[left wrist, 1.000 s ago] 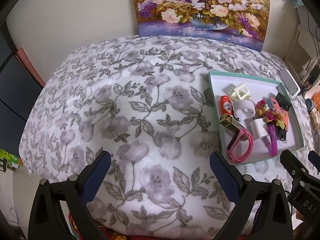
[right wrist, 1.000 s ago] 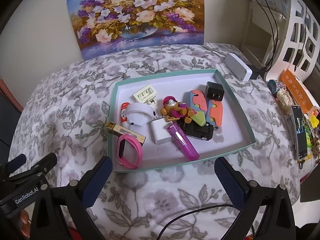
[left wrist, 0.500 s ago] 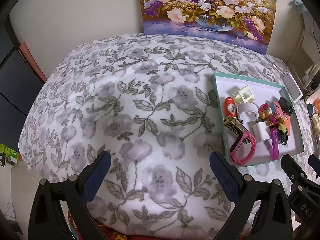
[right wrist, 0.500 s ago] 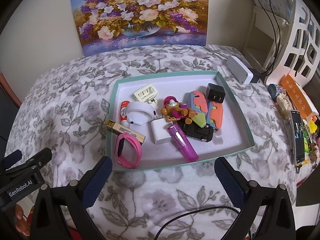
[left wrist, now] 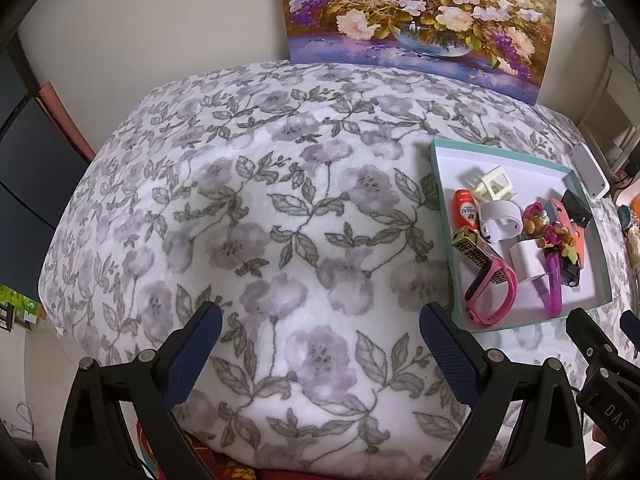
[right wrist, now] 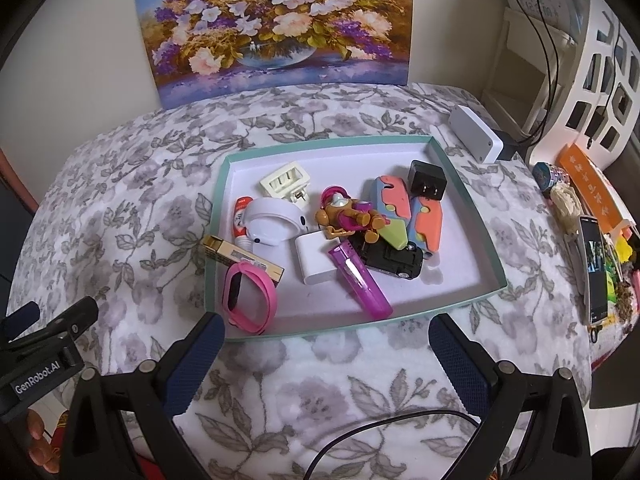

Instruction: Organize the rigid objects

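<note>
Both grippers, left gripper (left wrist: 320, 344) and right gripper (right wrist: 326, 346), jaws wide and empty; tray (right wrist: 468, 208) just ahead of right, nearer arm.

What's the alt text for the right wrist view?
Open right gripper hovers before a teal tray of clutter: pink band, purple lighter, toy bear, black charger. Floral cloth beneath; flower painting behind.

Bed cover (right wrist: 340, 392): white with grey floral print. Tray (right wrist: 472, 208): teal rim, white floor. Wristband (right wrist: 250, 300): pink. Lighter (right wrist: 360, 284): purple. Adapter (right wrist: 427, 180): black. Painting (right wrist: 276, 24): purple, cream flowers.
</note>
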Tool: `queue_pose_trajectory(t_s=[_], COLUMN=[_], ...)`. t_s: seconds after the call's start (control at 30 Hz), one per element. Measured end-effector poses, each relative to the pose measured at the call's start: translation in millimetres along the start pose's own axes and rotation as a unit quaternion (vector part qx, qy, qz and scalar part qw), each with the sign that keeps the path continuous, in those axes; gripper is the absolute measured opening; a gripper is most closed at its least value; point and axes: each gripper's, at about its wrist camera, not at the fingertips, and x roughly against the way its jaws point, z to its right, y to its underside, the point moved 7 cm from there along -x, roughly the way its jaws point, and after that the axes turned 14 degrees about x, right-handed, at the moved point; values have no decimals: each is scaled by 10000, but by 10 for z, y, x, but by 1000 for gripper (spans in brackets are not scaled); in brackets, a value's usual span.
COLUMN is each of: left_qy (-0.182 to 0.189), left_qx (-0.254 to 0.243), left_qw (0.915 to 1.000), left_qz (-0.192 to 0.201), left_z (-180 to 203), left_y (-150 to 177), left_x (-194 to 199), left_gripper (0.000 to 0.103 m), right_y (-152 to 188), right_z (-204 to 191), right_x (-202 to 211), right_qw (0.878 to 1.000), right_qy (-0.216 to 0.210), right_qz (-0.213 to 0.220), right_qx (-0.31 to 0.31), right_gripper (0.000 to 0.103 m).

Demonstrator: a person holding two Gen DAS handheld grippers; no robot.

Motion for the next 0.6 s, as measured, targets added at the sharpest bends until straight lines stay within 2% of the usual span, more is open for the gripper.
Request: queue_pose_trajectory(t_s=[0.6], left_qy=[-22], left_qx=[6], left_qw=[10000], left_qz=[-22], left_z=[-15], left_y=[11], left_x=[-26], left_gripper=[99], right_y=[4], right_z=[-1], right_x=[-12], right_qw=[10000], right_qy=[4], right_qz=[-7], right_qx=[4], right_gripper=[103])
